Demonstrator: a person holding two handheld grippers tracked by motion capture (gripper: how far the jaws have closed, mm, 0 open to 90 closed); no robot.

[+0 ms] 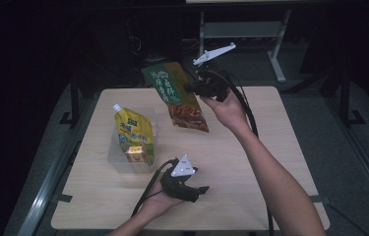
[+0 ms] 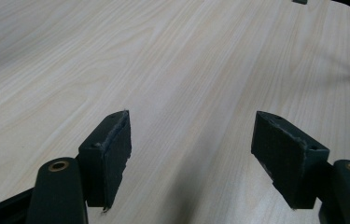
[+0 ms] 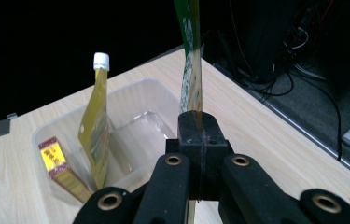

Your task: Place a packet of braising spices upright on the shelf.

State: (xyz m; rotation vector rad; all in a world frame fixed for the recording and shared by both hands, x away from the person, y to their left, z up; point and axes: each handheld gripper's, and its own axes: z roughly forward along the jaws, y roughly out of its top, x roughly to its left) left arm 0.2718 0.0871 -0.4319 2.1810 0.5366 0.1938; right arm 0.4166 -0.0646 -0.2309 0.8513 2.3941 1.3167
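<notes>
Nearest the person, the left gripper (image 1: 198, 191) rests low over the pale wooden counter (image 1: 251, 162), jaws wide apart. Beyond it, a clear plastic tub (image 1: 115, 162) holds a yellow spouted pouch (image 1: 134, 132). Farthest, the right gripper (image 1: 190, 87), clamped on a green flat food packet (image 1: 179, 96), holds it above the counter.

Green packet (image 3: 191, 56): top runs out of the right gripper view's upper edge; its lower part is hidden behind the right tongs (image 3: 199, 154), and seen edge-on there its print cannot be read. In the high view the packet's lettering is too small to read. Yellow spouted pouch (image 1: 134, 132): base hidden by the clear tub (image 1: 114, 156) wall and the small gold box (image 1: 137, 155). Left tongs (image 2: 193, 154): bodies cut off by the bottom edge. Worktop (image 2: 186, 56) runs past the left and top edges.
</notes>
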